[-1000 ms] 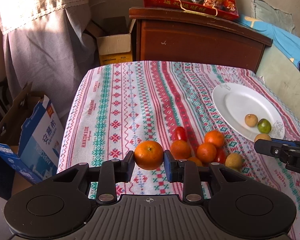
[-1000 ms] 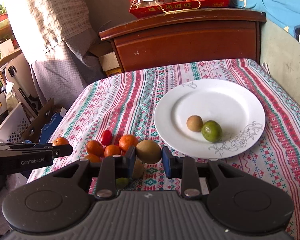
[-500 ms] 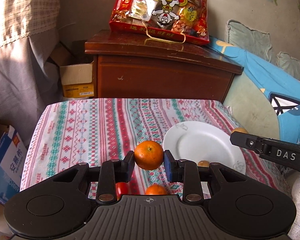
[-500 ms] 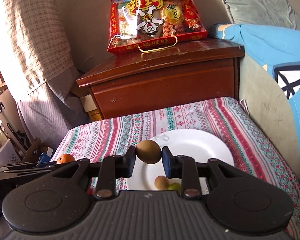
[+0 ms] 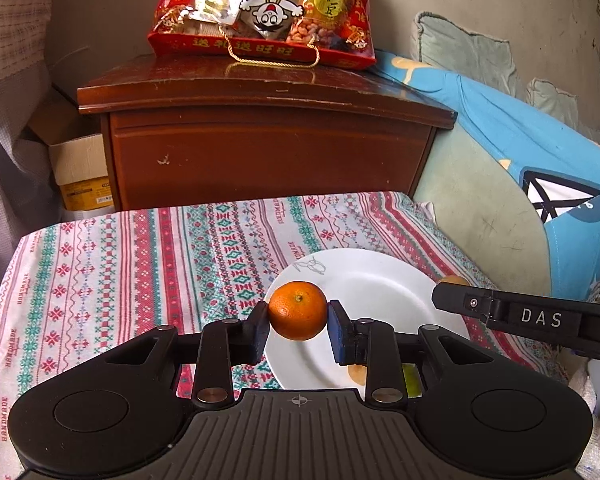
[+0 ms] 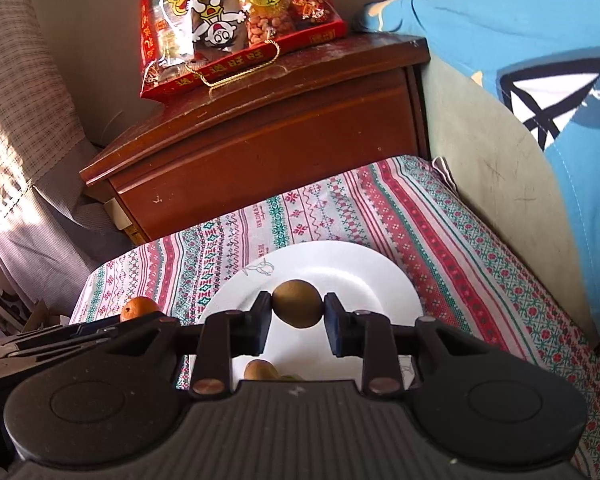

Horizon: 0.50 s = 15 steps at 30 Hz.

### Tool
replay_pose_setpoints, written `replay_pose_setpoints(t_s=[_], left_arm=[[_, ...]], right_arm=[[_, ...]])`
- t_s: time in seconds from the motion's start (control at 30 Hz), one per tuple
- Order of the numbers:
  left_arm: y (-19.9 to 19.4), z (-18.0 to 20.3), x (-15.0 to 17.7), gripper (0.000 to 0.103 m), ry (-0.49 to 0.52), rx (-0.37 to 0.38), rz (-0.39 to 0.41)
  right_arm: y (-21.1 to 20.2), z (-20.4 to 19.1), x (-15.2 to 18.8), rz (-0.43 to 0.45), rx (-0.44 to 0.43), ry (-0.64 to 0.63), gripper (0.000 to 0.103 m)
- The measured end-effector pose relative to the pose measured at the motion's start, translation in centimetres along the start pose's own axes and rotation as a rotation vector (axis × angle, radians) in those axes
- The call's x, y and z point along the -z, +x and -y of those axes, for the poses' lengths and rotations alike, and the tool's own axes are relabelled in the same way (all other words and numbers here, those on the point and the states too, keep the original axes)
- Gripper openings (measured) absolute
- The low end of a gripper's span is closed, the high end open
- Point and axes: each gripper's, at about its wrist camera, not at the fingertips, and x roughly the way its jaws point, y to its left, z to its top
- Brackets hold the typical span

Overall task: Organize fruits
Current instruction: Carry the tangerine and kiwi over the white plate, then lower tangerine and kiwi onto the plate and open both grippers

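Left wrist view: my left gripper [image 5: 298, 322] is pinching a round orange tangerine [image 5: 298, 311], and the round white ceramic plate [image 5: 380, 280] has now come in beneath my fingers, so unloading is near.

Right wrist view: my right gripper [image 6: 297, 322] is pinching a small brown-green kiwi-like fruit [image 6: 297, 308], now above that plate [image 6: 360, 268], with two fruits lying below my fingers.

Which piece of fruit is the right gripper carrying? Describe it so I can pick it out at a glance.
Find the white plate on the striped tablecloth in front of the brown wooden cabinet. Above the plate, the right gripper is shut on a small round brownish-tan fruit. Its dull brown skin sets it apart from the bright orange tangerine clamped in the left gripper.
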Motion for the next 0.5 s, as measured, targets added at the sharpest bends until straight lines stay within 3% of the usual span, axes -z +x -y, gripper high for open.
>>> replay_pose_setpoints(t_s=[0.5], left_arm=[[5.0, 0.9, 0.3, 0.029, -0.015, 0.017, -0.090]], right_arm=[[3.2, 1.3, 0.6, -0.082, 0.051, 0.025, 0.028]])
